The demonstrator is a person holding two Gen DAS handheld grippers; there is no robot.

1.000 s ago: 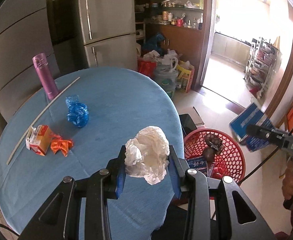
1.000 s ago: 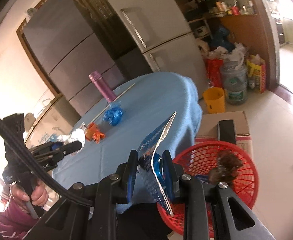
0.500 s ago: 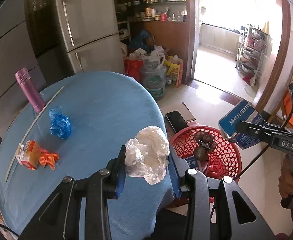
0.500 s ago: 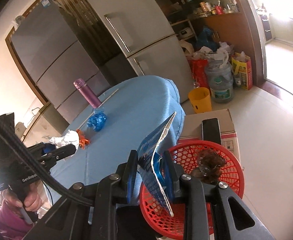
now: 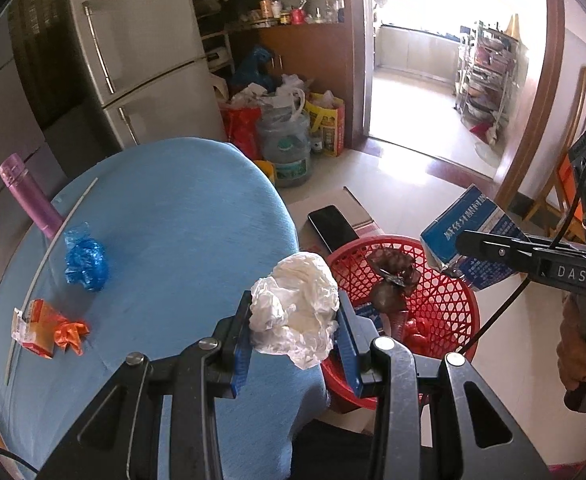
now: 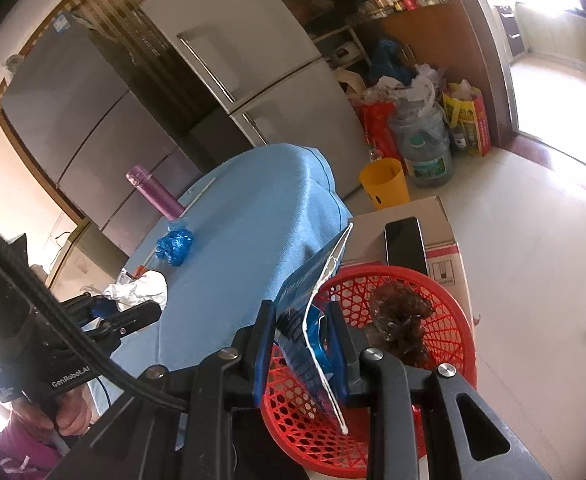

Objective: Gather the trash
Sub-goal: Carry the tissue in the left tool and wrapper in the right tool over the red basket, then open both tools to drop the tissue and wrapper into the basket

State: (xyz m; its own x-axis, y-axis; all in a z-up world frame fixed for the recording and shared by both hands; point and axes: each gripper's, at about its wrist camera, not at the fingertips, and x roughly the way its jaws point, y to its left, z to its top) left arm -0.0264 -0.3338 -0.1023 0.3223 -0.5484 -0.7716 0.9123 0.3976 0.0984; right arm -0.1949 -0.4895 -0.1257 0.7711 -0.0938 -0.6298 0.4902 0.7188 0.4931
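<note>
Carton: in my right gripper [image 6: 300,344] I have a flattened blue carton [image 6: 313,300], clamped between both pads. Its long axis runs from low near me up and away, top corner leaning toward the table edge. In the left view the same carton [image 5: 469,244] hangs over the far rim of the basket.
Carton look: blue printed faces with white lettering, silvery torn edge, creased flat.
Paper wad: my left gripper [image 5: 295,320] is clenched on a crumpled white paper wad [image 5: 295,312]; no clear long axis, a rough ball with a ragged tail hanging down. It sits over the table's near edge, just beside the basket.
Basket: red plastic mesh basket [image 6: 445,320] on the floor against the table, with a brown crinkled wrapper [image 6: 401,312] and some red scraps inside.
Table: round, under a light blue cloth [image 5: 181,240]. On it I see a blue plastic bag scrap [image 5: 87,262], an orange carton with orange wrapper [image 5: 47,328], a thin white stick [image 5: 53,240] and a purple flask [image 5: 33,200].
Room: a cardboard box [image 6: 441,224] with a dark phone [image 6: 407,244] on top stands behind the basket; a yellow bucket [image 6: 385,184], a water jug and bags are by the grey fridges [image 6: 253,60]. Pale tiled floor, sunlit doorway at right.
</note>
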